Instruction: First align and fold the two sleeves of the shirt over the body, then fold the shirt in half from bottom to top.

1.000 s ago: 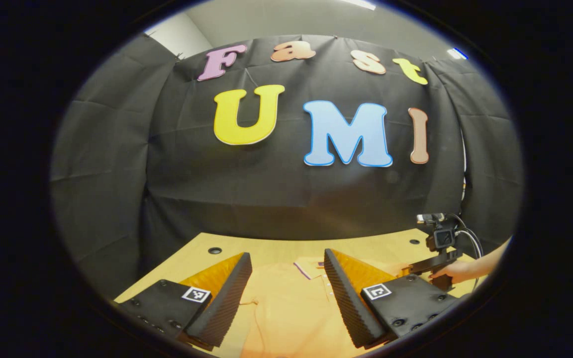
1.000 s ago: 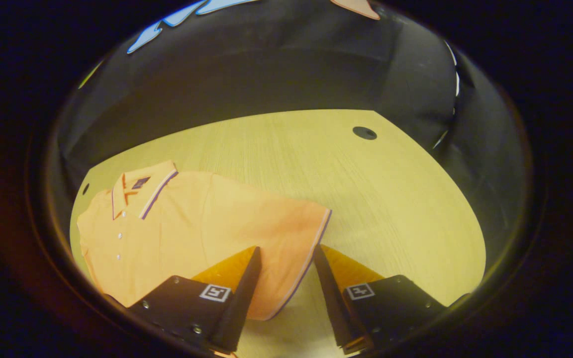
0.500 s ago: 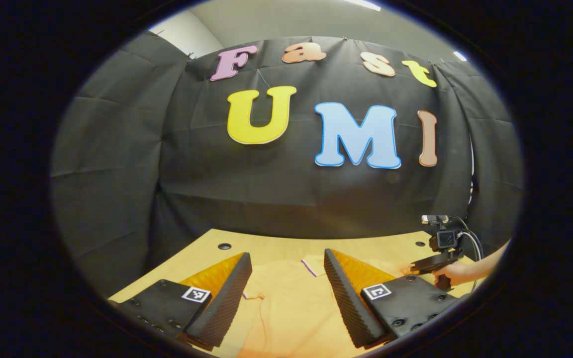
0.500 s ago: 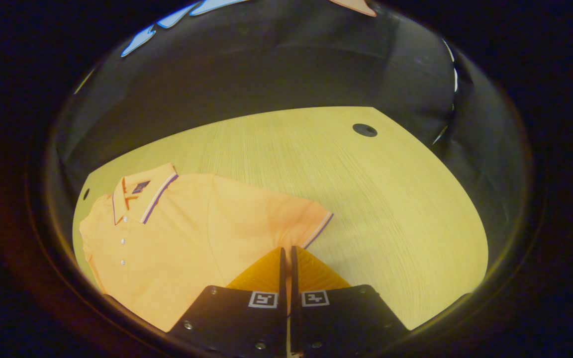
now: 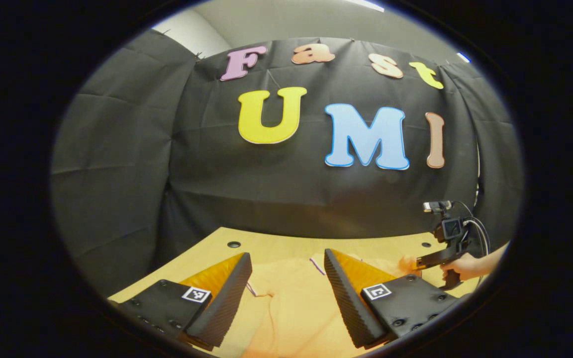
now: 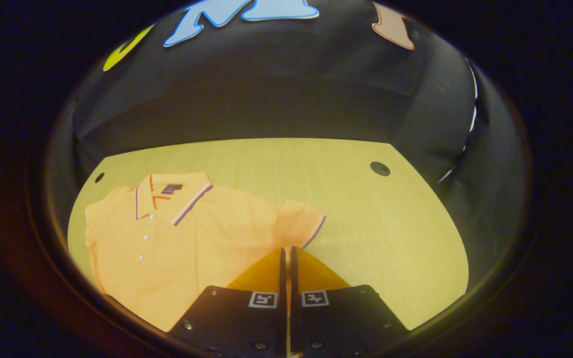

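Right sleeve pinched and lifting

My right gripper has clamped the polo shirt's sleeve, now bunching toward nine o'clock; left gripper jaws gape, empty.

A: What is the shirt made of?
B: Soft matt knit cloth, with a striped ribbed collar.
A: And the table?
B: Pale wood grain, smooth, slightly sheened. The left gripper's pads look ridged and rubbery

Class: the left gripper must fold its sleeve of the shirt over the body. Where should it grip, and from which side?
Grip the sleeve at its striped cuff edge, coming from the shirt's outer side. The cuff lies flat and free on the table, between the left gripper's open fingers.
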